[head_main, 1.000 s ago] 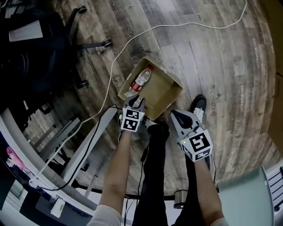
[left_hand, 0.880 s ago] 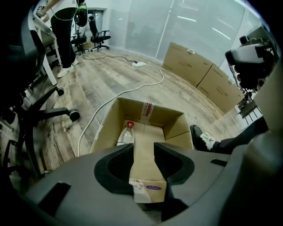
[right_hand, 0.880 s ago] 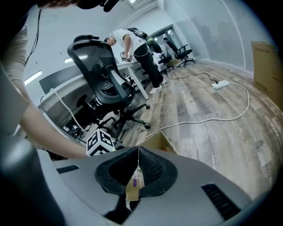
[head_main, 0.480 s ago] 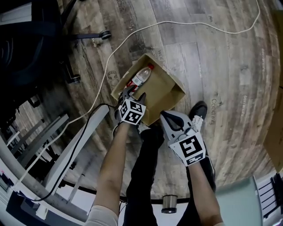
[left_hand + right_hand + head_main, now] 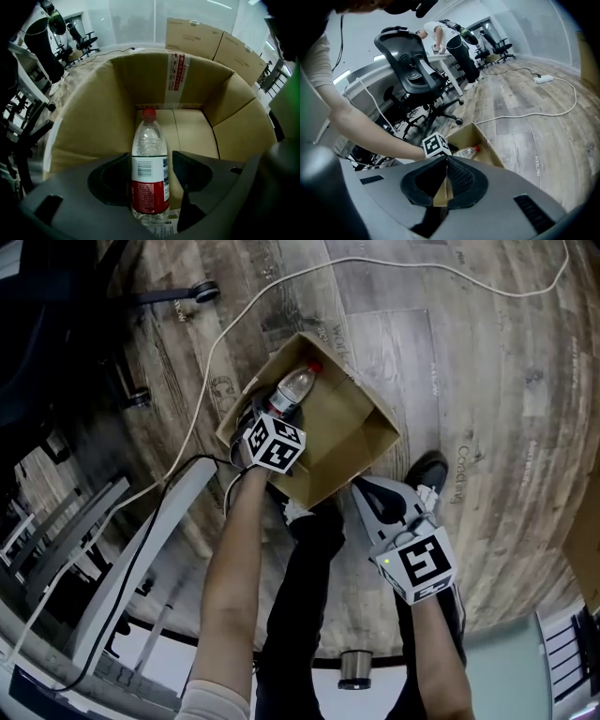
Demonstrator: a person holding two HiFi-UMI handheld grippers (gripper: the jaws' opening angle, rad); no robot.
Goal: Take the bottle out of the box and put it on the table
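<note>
**Operator:** How are the grippers built?

**Technician:** The left gripper (image 5: 151,159) and right gripper (image 5: 446,159) are grey moulded shells with black jaw pads. The left cube (image 5: 275,442) and right cube (image 5: 422,565) are white with black square markers. A green lamp (image 5: 384,562) sits beside the right cube.

**Operator:** And the clothing?

**Technician:** Pale short sleeve (image 5: 211,701), black trousers (image 5: 314,615), black shoe (image 5: 427,472).

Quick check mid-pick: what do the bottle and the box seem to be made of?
The bottle looks like clear plastic with a glossy finish: its ribbed shoulder is see-through. Its red cap is likely plastic too, and the label is printed in red and white. The box looks like matte brown cardboard, with creased flaps and a taped seam. It is probably corrugated, though no cut edge shows clearly.
</note>
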